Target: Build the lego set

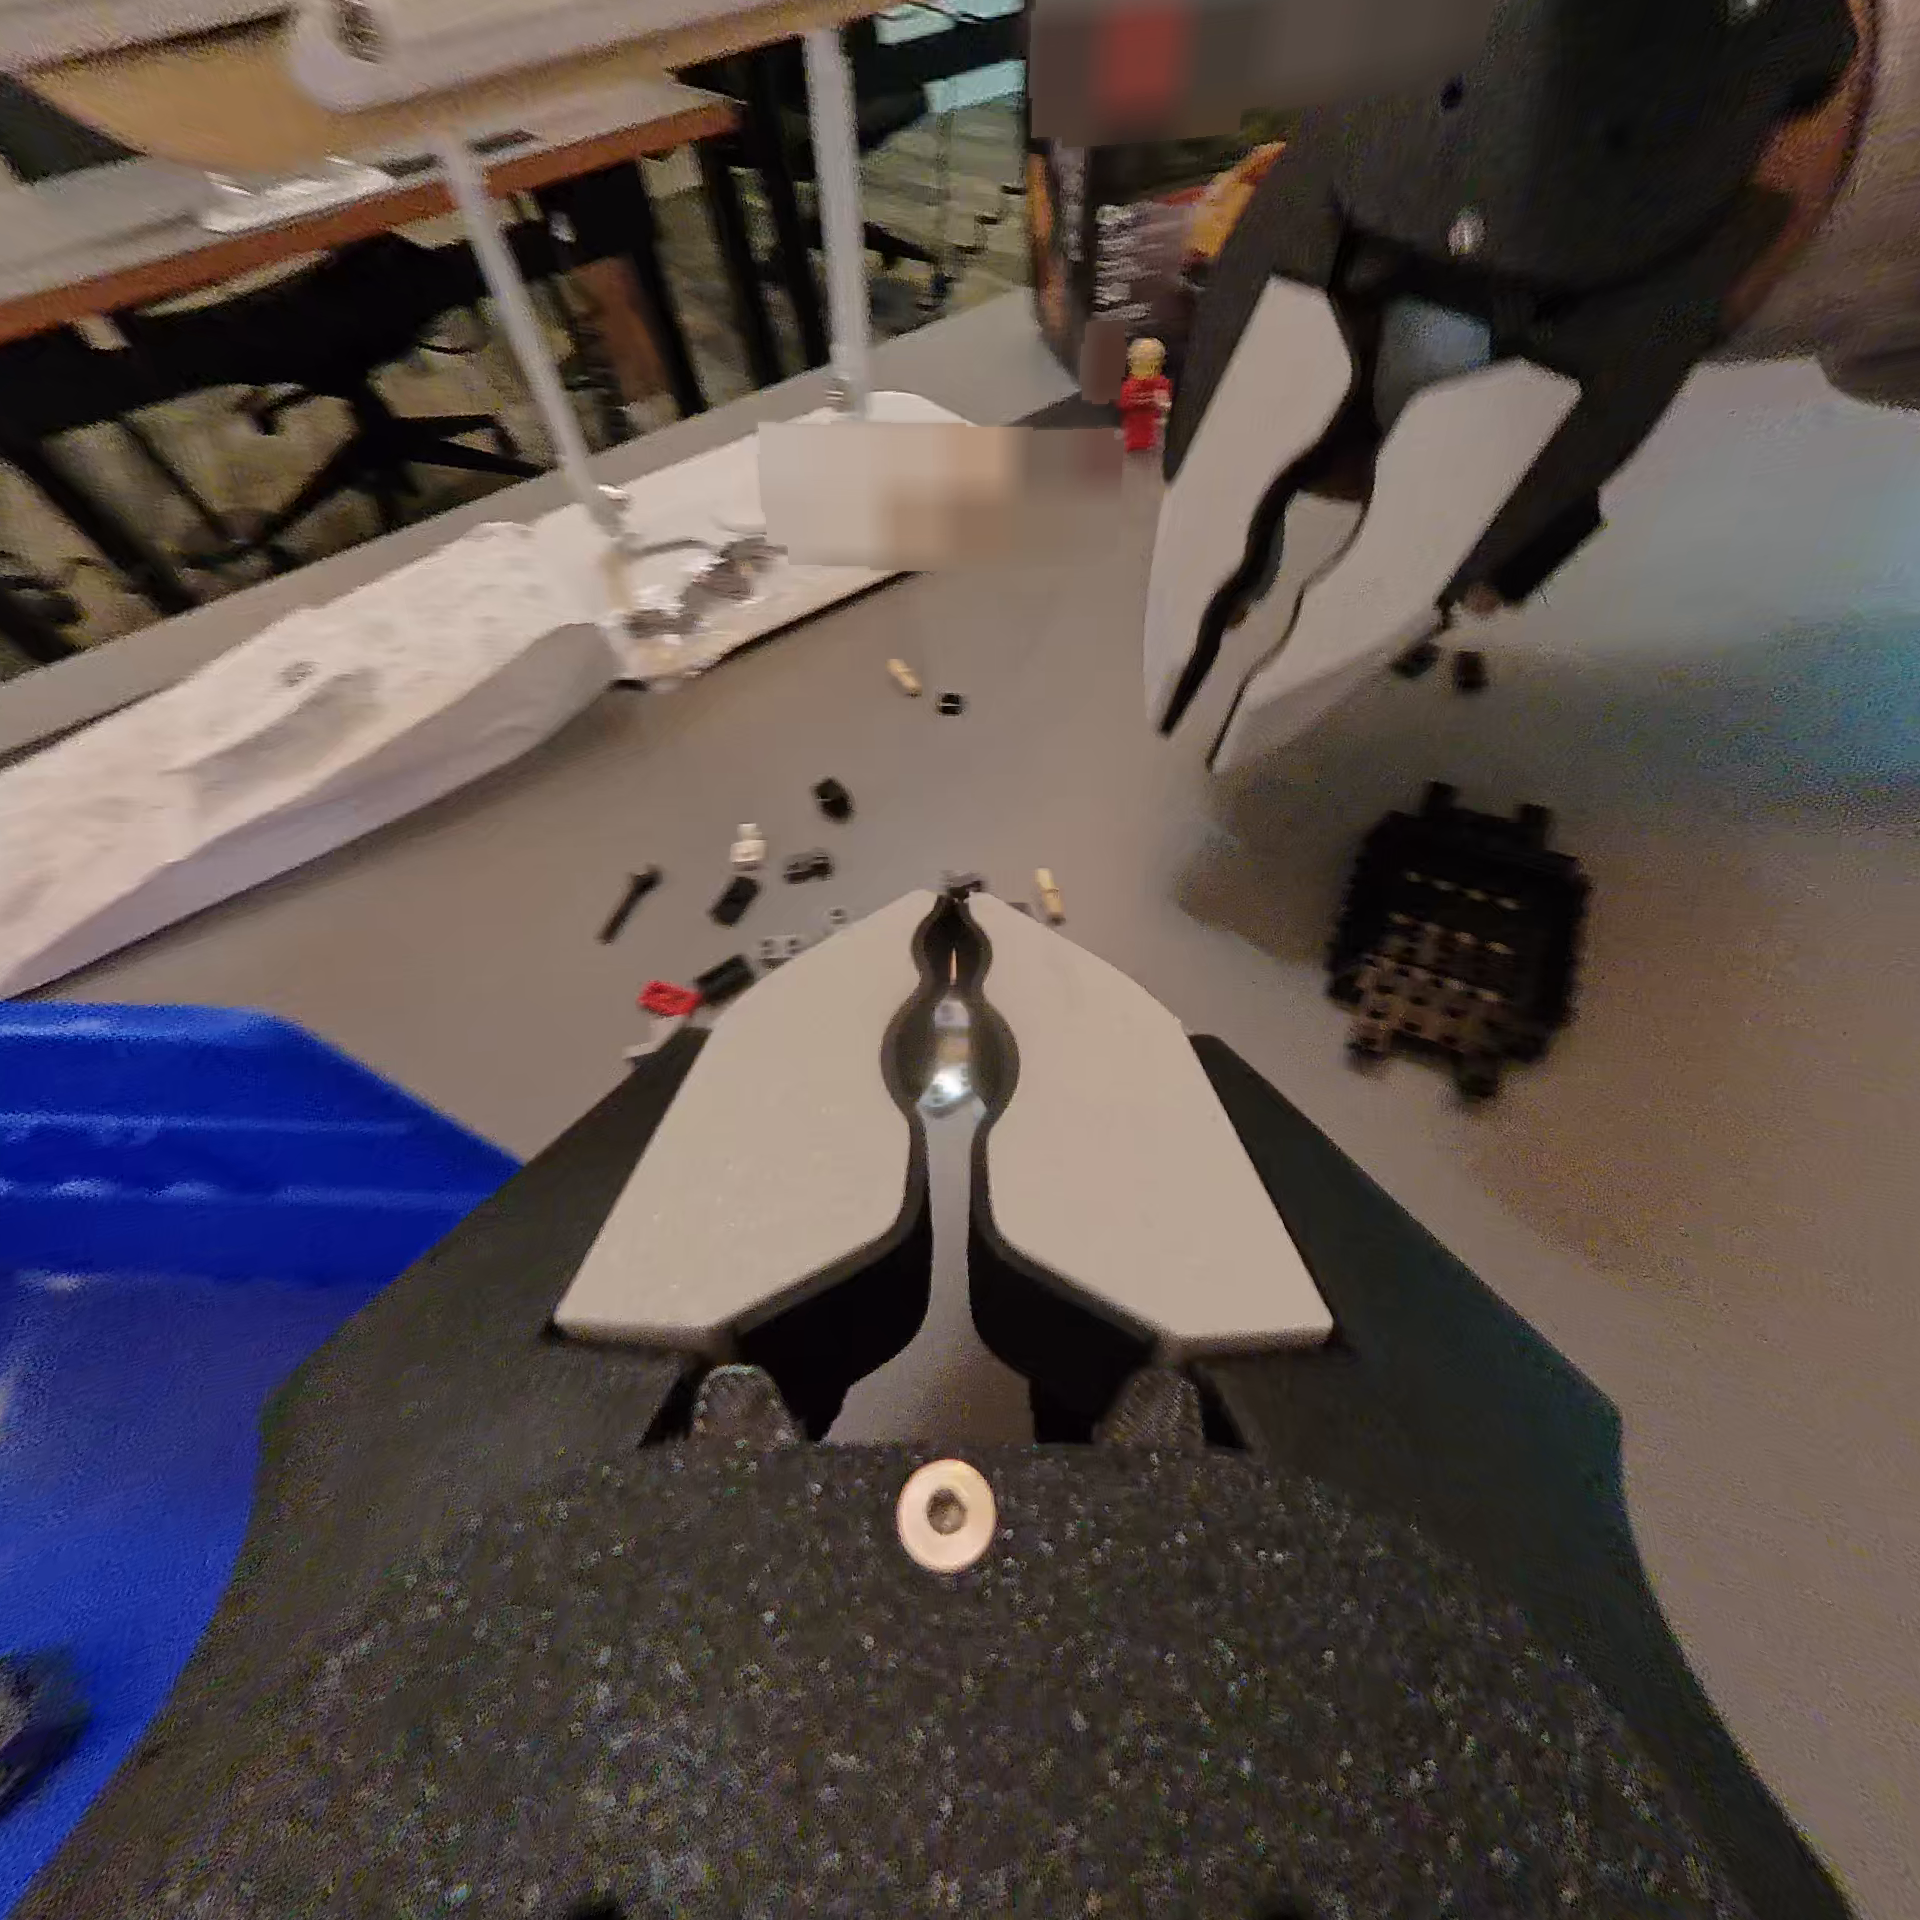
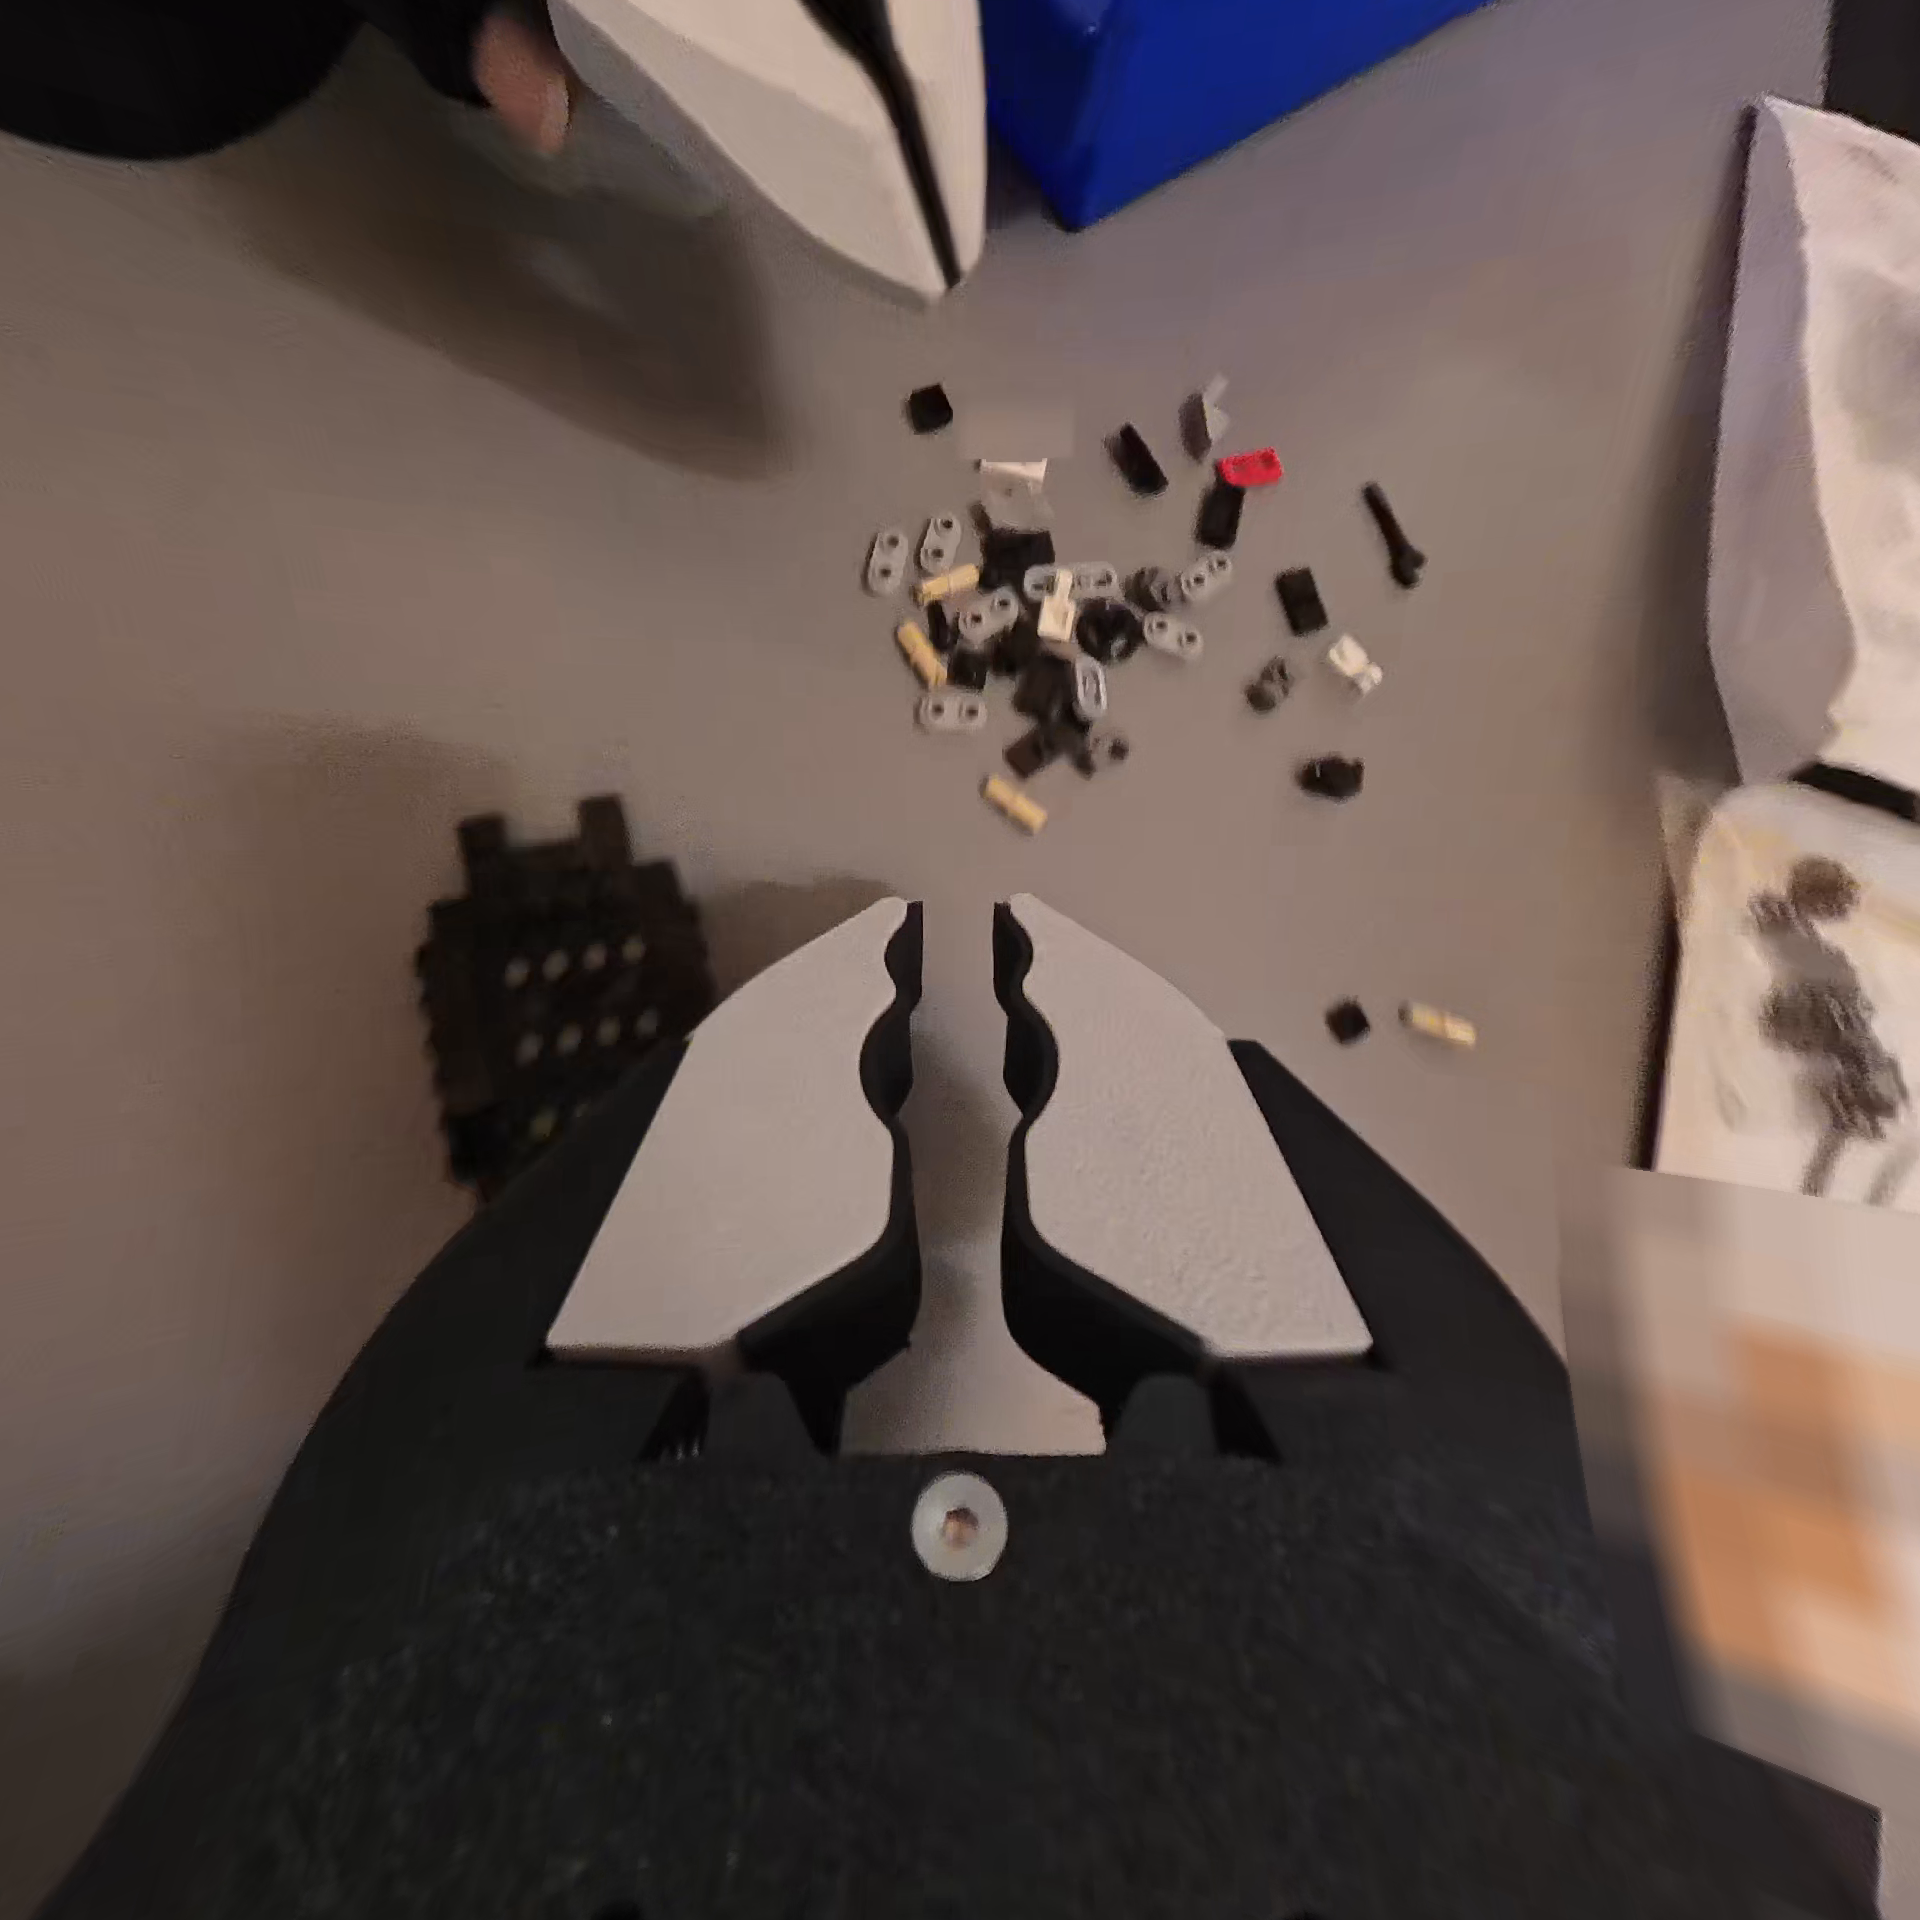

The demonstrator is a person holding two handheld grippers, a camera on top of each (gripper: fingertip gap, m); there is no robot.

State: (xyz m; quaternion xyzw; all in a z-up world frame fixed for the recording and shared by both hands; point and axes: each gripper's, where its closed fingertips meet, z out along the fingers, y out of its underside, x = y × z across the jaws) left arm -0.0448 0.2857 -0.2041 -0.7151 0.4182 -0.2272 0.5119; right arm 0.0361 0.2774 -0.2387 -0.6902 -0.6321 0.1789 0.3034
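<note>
Left wrist view: grey table (image 1: 1039, 727) under everything. Blue bin (image 1: 156, 1195) hard by the left side of the left tongs (image 1: 958, 904), crumpled white bag (image 1: 312, 727) ahead-left. Black assembly (image 2: 561, 987) of studded plates just left of the right tongs (image 2: 958, 909); likely stiff and light but apt to pop apart, so best taken across its outer edges, not by the two prongs at its far end. Loose pieces (image 2: 1039, 634) heaped straight ahead of the right tongs: grey two-hole links, black bits, tan pins, one red piece (image 2: 1250, 468) farther off. Probably hard, slick, feather-light and quick to skitter; best pinched across flat sides at the very tips. Red minifigure (image 1: 1145, 400) standing far ahead, beyond the right tongs.

Left tongs closed to the tips; tiny dark bit right at them, held or merely lying behind, impossible to tell. Right tongs parted by a narrow gap, empty.

No legible writing; print on the far box too blurred.
</note>
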